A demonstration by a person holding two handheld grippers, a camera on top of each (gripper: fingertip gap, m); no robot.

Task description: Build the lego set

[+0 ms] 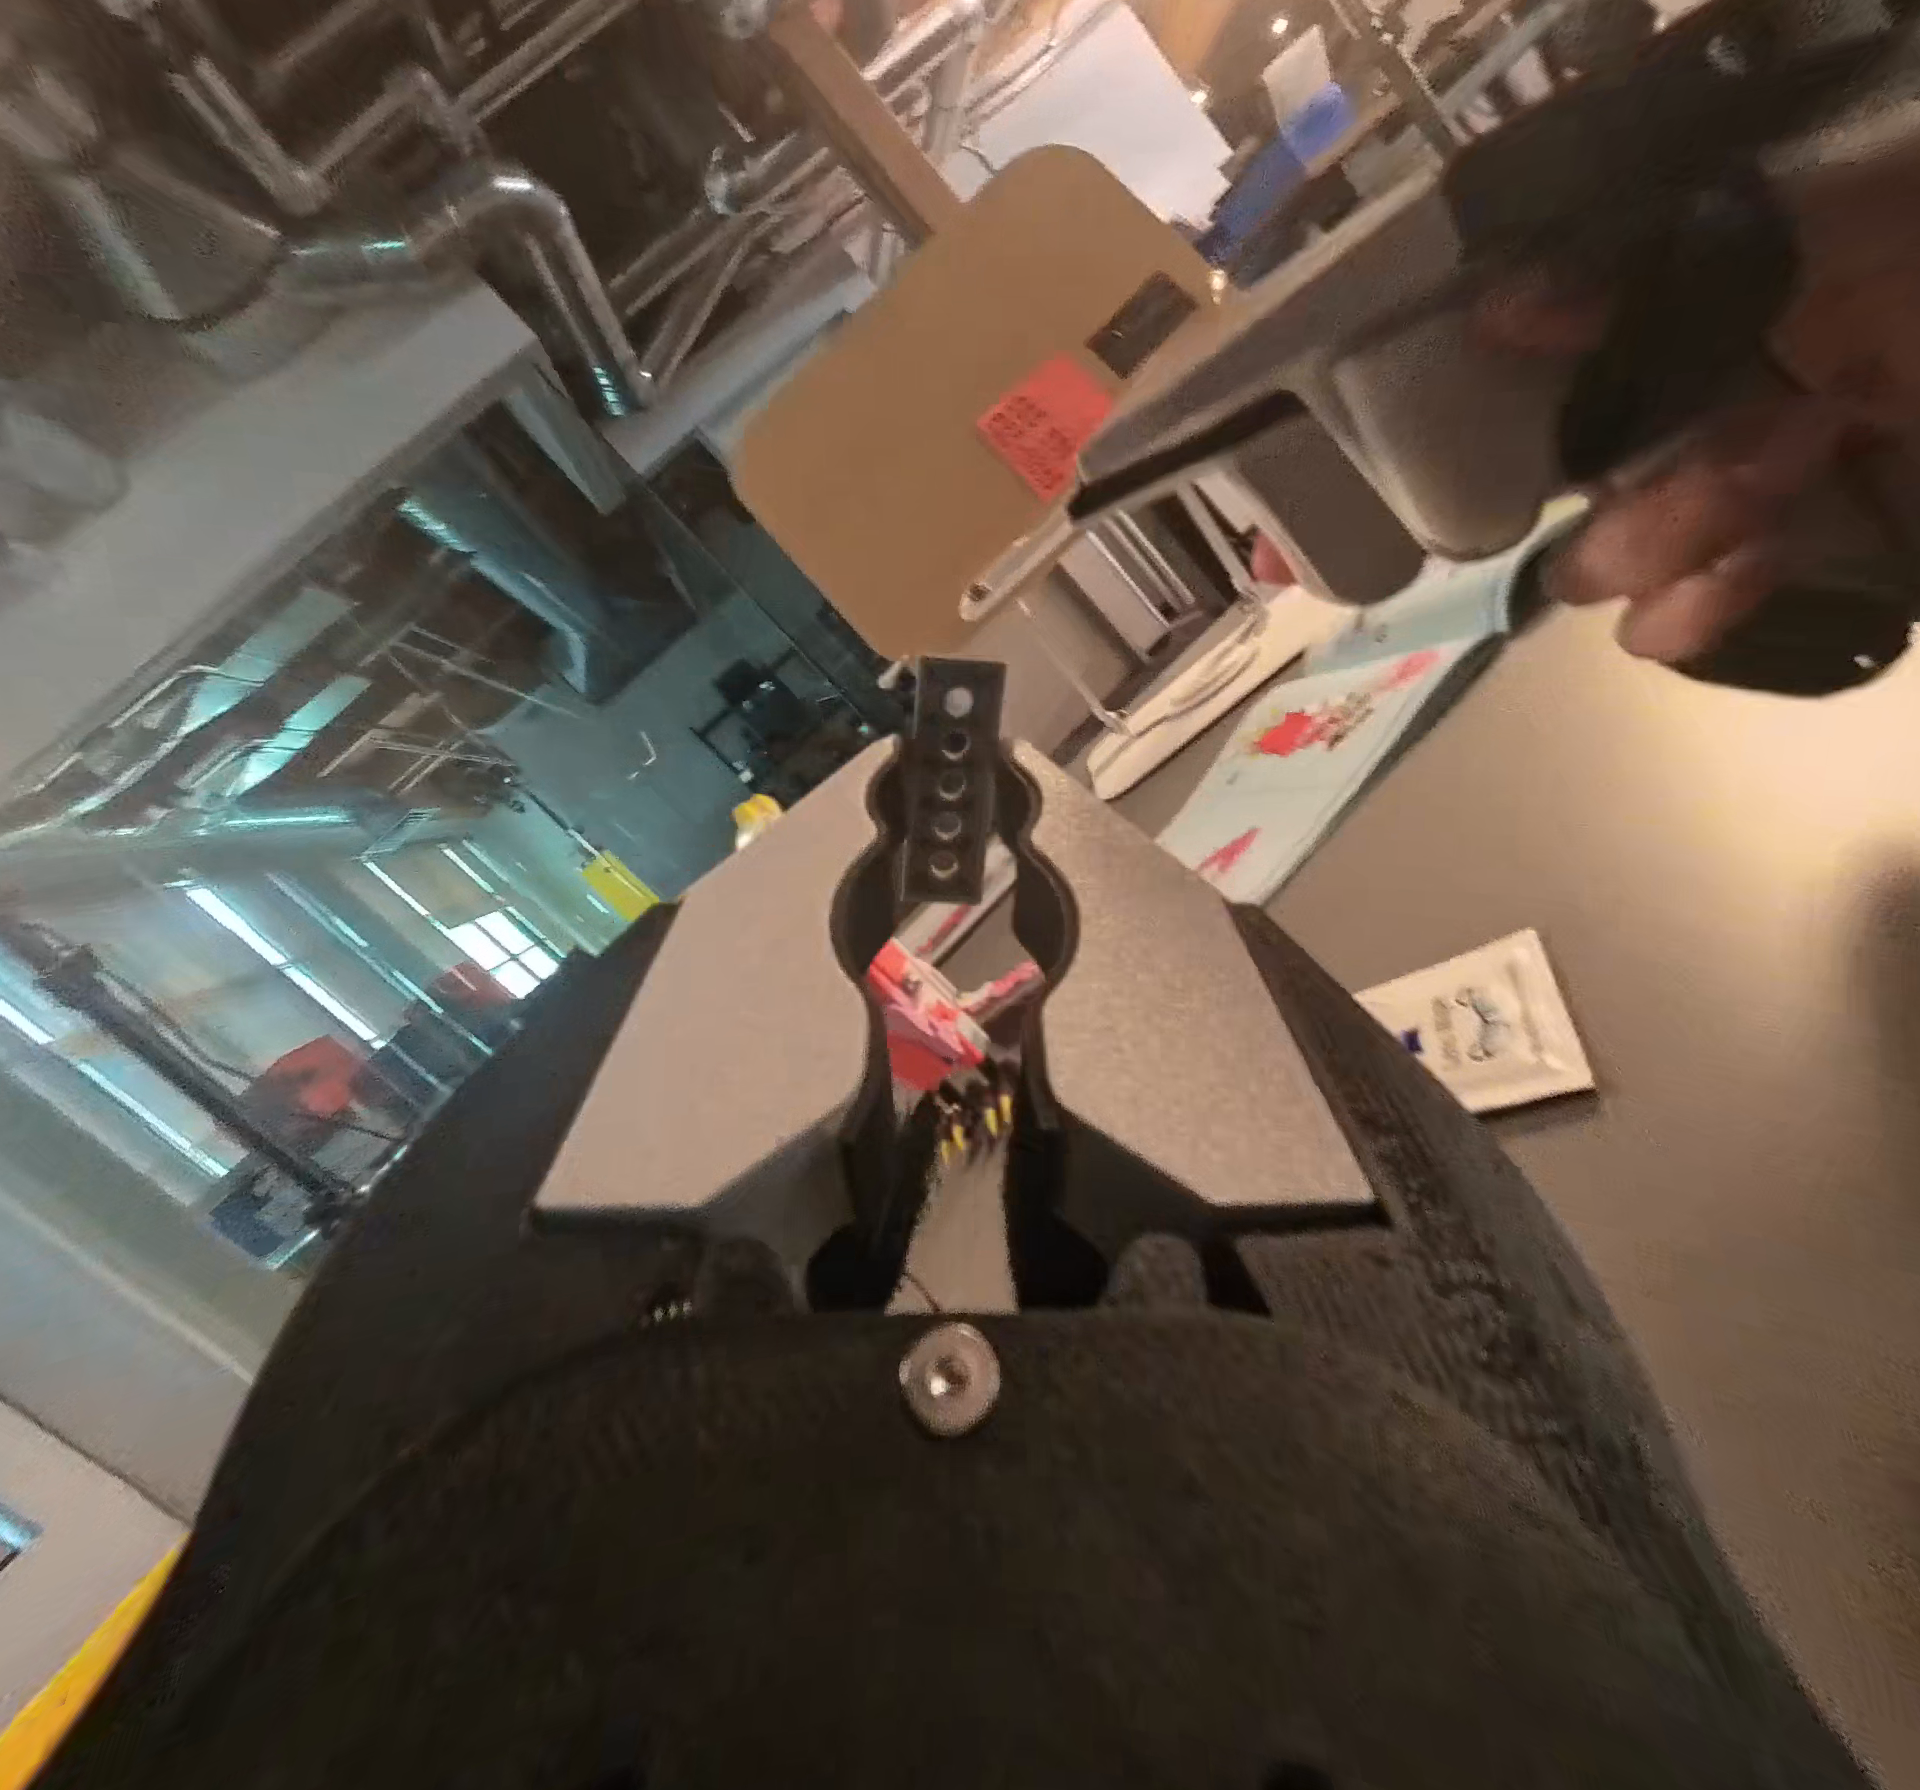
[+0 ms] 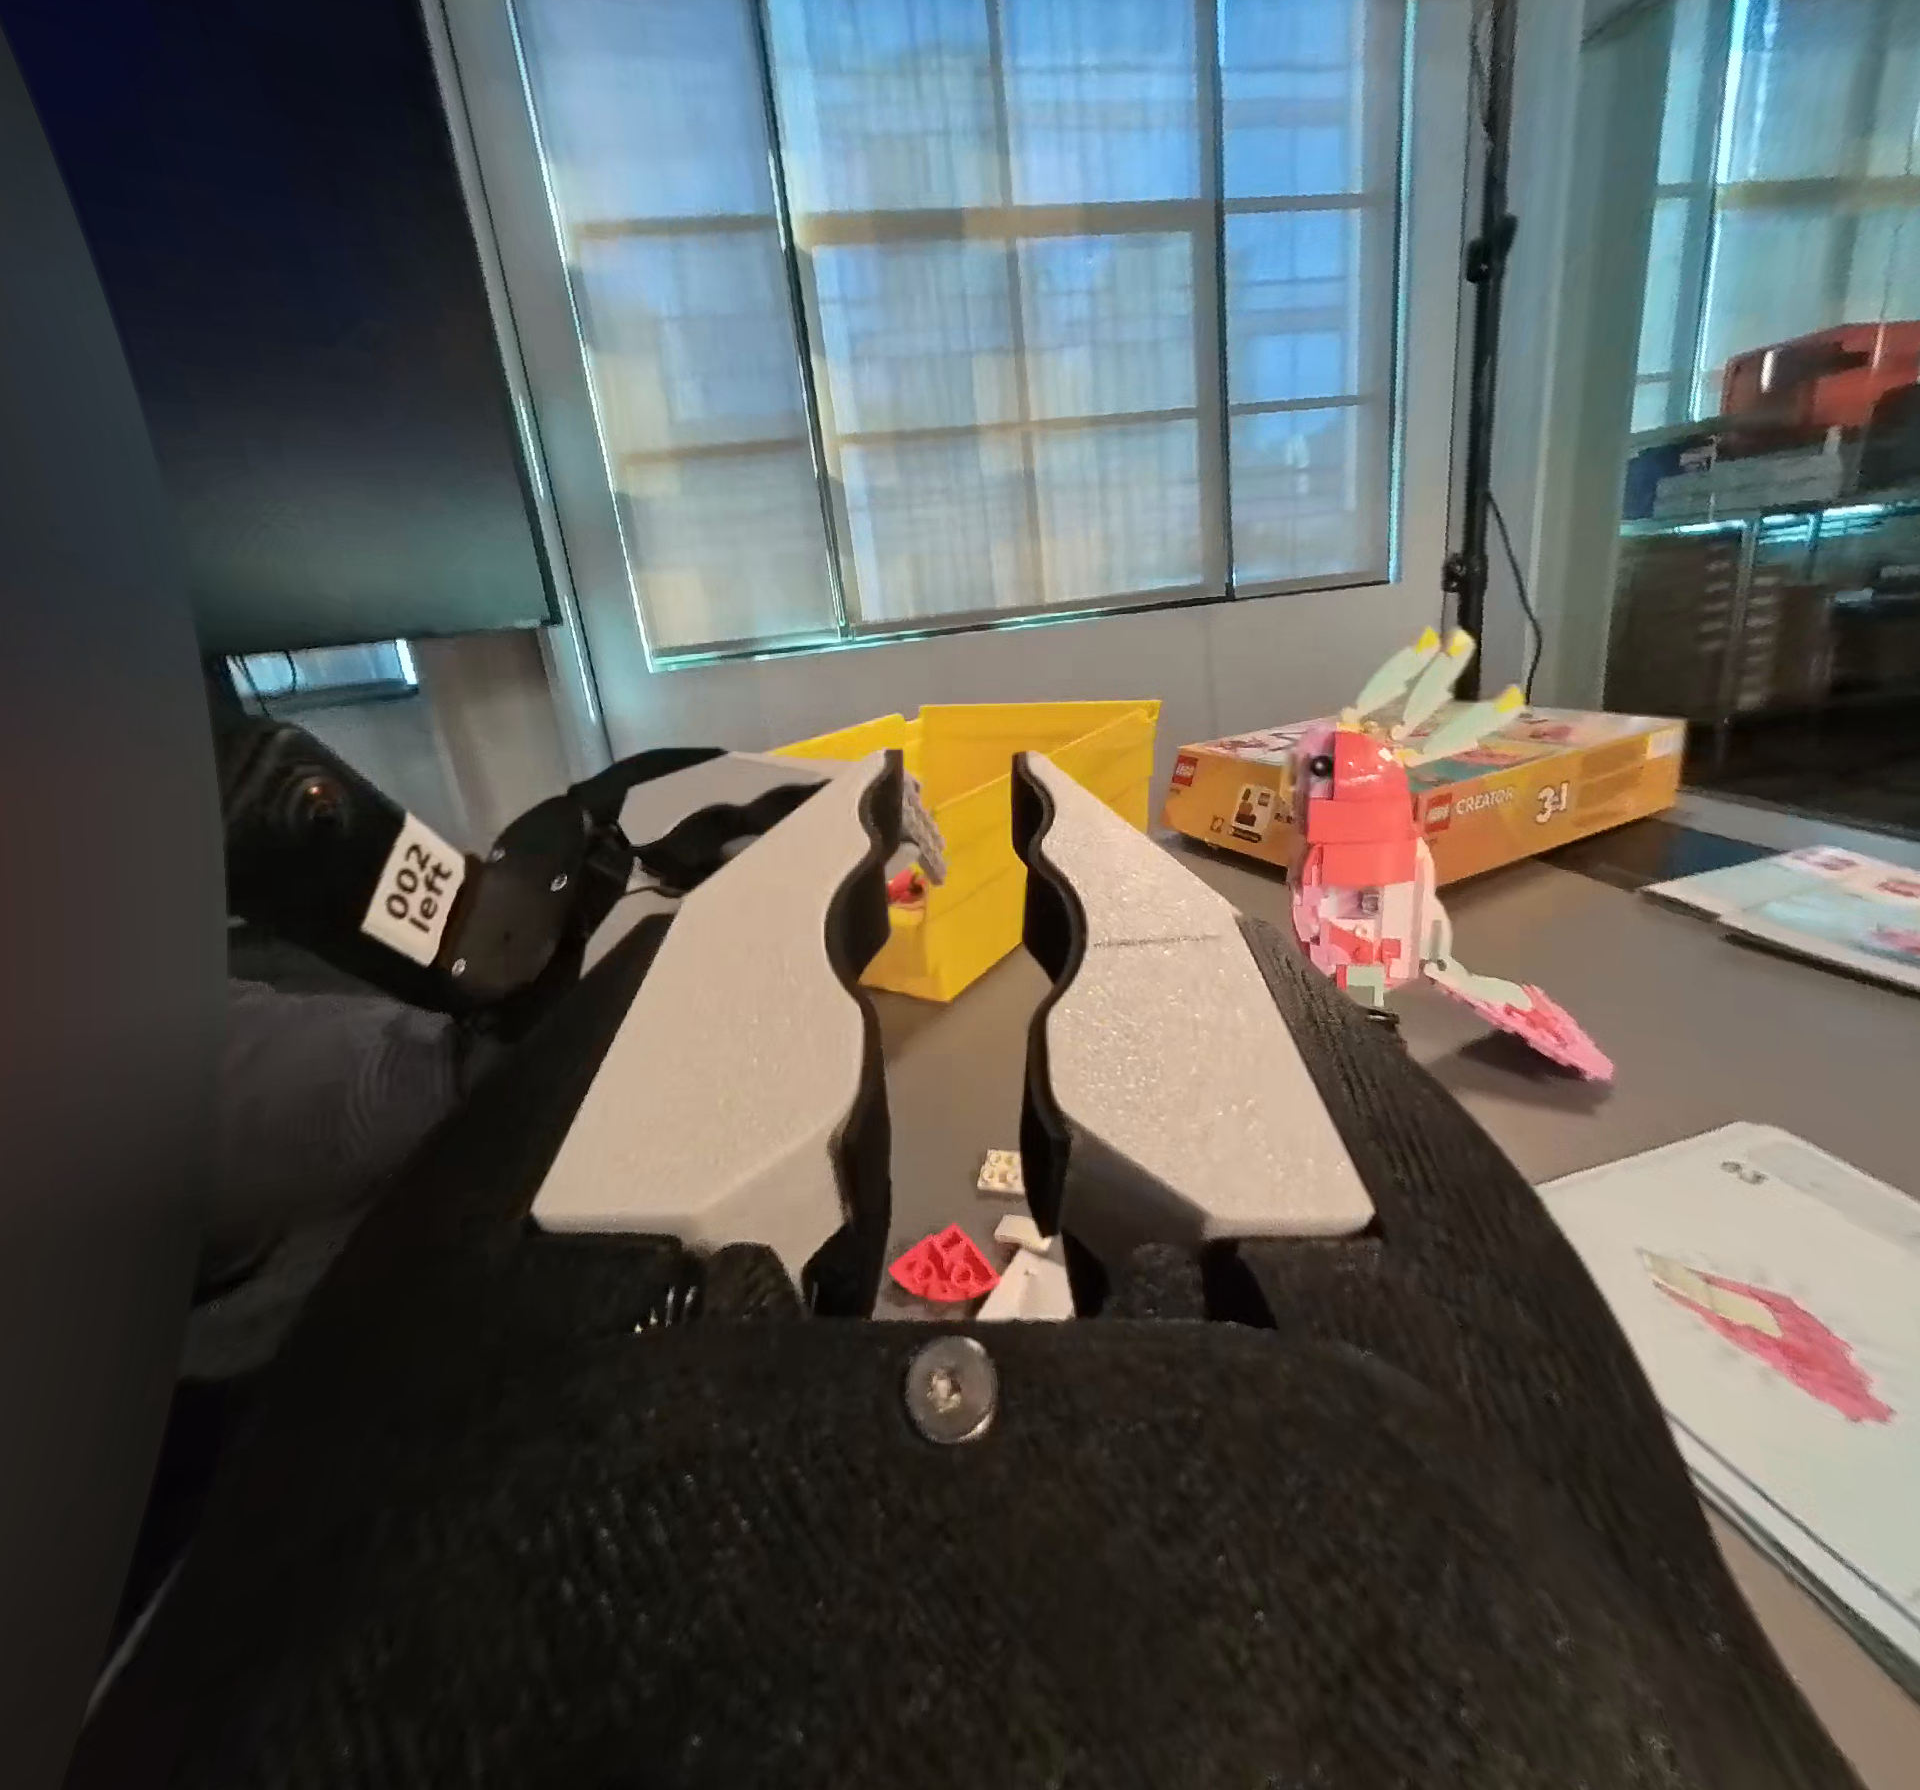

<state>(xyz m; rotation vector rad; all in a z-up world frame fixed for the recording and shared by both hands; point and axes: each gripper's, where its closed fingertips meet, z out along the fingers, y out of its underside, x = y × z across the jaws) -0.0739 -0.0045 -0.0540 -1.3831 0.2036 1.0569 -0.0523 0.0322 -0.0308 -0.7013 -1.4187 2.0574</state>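
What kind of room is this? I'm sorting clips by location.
Probably an office-like workshop or lab. A large paned window lights a grey table with a toy brick bird, its set box and a yellow bin, while bare ceiling ducts run overhead.

An office-like lab or maker workspace, judging by the dark grey worktable point(image 2: 1714, 1044) under a large gridded window point(image 2: 966, 296), with a dark wall screen point(image 2: 312, 286) left of that window and a black stand with a cable point(image 2: 1481, 286) right of it. Overhead, bare metal ducts and pipes point(image 1: 499, 213) and glass partitions point(image 1: 343, 701); beyond the table, more desks, a blue bin point(image 1: 1299, 140), metal drawer shelving point(image 2: 1766, 597). On the table, a yellow bin point(image 2: 1018, 805), a brick-set box point(image 2: 1507, 795), a pink brick parrot point(image 2: 1361, 867), instruction booklets point(image 2: 1787, 1345).
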